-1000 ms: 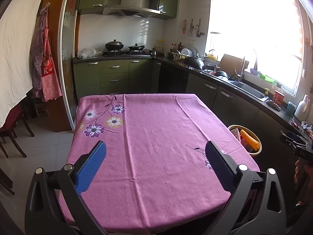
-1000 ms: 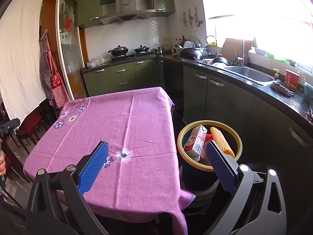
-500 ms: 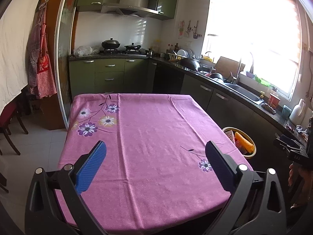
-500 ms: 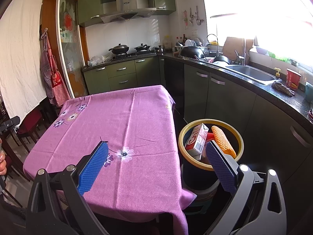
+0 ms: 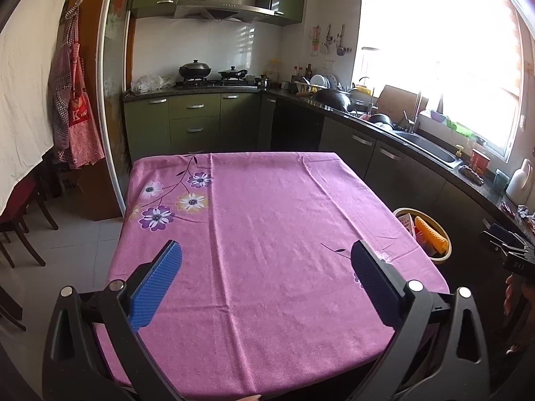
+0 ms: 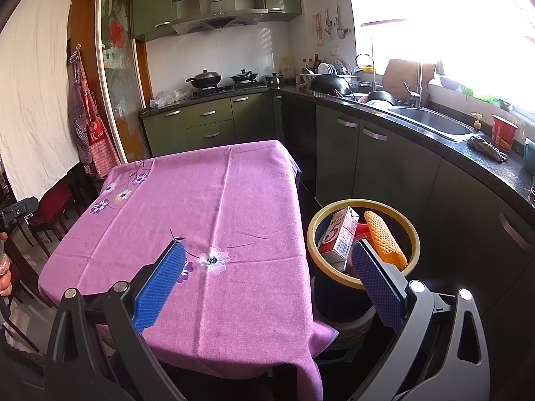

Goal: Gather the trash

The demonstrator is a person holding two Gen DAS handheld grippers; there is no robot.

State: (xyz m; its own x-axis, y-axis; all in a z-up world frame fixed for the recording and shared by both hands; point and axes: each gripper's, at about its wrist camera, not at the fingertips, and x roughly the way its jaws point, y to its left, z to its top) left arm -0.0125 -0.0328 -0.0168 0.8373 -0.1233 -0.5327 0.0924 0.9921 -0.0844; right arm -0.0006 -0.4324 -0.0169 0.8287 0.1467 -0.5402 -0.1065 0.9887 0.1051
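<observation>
The purple flowered tablecloth (image 5: 267, 227) lies bare, with no rubbish visible on it. At the table's right, the dark yellow-rimmed trash bin (image 6: 362, 282) already holds a red-and-white drink carton (image 6: 339, 235) and an orange foam-mesh sleeve (image 6: 384, 240). The left gripper (image 5: 265, 275) and right gripper (image 6: 267, 275) both hover with jaws spread wide, holding nothing. The collecting looks essentially finished, judging by these views.

Glare from the bright kitchen window (image 5: 444, 67) washes out everything beyond the glass. The round yellow-rimmed trash bin (image 5: 444, 234) sits half hidden behind the purple flowered tablecloth (image 5: 267, 234); a blue gripper pad (image 6: 378, 284) covers the white-and-red carton's (image 6: 341, 234) lower corner, its small print unreadable.
</observation>
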